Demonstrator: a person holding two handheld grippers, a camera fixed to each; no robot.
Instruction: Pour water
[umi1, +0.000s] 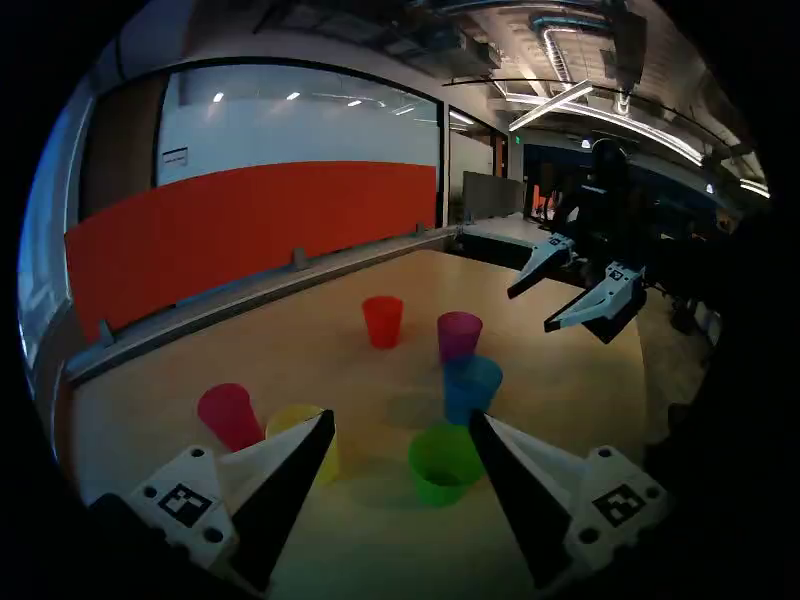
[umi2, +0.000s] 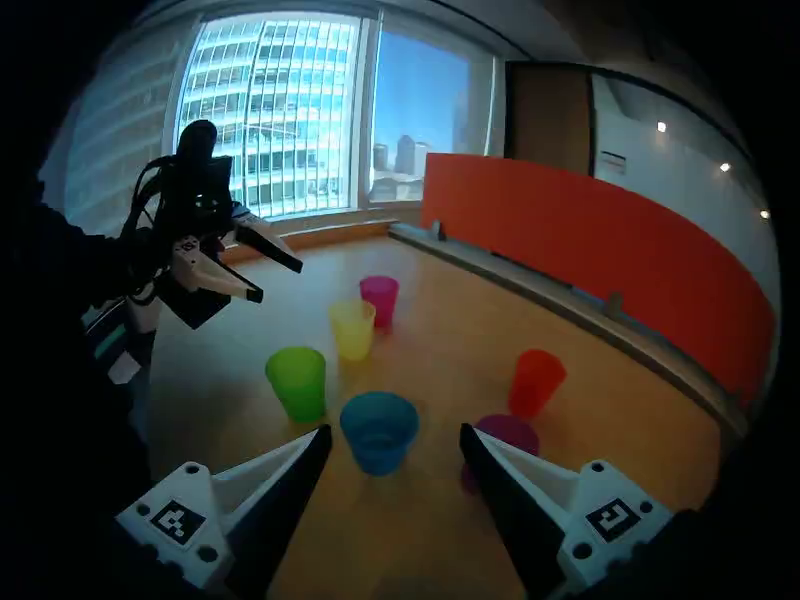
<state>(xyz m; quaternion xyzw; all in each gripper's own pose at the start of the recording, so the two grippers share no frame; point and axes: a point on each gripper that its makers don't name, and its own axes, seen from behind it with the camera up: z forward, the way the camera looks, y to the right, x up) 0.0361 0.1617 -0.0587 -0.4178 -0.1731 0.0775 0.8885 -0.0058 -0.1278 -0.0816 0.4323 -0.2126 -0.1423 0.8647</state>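
Left gripper view shows me ceiling lights (umi1: 550, 105), left gripper (umi1: 400, 414) released; right gripper view shows windows (umi2: 270, 115), right gripper (umi2: 395, 428) released before blue cup (umi2: 380, 432).

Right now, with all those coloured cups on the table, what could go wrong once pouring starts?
The blue cup and purple cup stand close together, so the open right gripper might knock one while grabbing the other. The green cup sits just ahead of the open left gripper; a low approach could tip it. Any missed pour would wet the table.
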